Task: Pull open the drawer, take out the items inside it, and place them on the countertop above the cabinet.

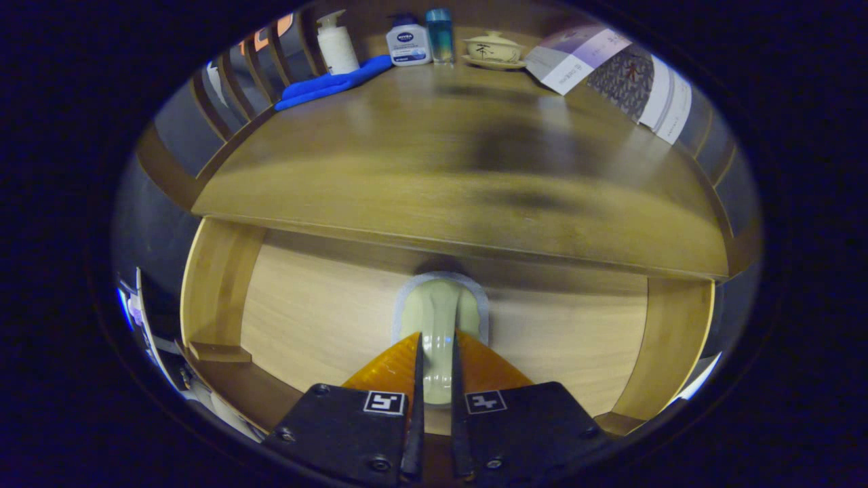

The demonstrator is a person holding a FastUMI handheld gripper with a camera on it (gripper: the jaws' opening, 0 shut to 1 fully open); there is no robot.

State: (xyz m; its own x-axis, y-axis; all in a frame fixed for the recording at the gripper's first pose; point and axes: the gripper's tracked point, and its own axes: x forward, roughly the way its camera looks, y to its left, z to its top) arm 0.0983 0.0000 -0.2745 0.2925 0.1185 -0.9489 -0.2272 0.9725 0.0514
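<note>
You have one gripper (435,349) here, with two fingers. They sit close together, and one pale drawer handle (437,315) is squeezed between them. Both fingers (415,379) press on the sides of the handle, so the jaws are clamped on it with just a thin gap.

The handle sits on one drawer front (319,318), made of light wood. It is right below the countertop (434,169). You cannot tell if the drawer is pulled out a bit or fully closed. You cannot see inside the drawer, so whatever is in there is hidden.

Look far beyond your fingers, at the back of the countertop. There are two white bottles: one pump bottle (337,44) and one squat bottle (408,42) with a blue label. Next to them is one small blue-green bottle (440,34). There is one cream lidded cup (494,47) on one saucer (495,64). One blue cloth (332,83) lies by the pump bottle. Some folded papers (576,57) lean near the cup; the count is hard to make out.

The countertop looks smeared and blurry in the middle. The lower part of the handle is hidden behind your fingers.
</note>
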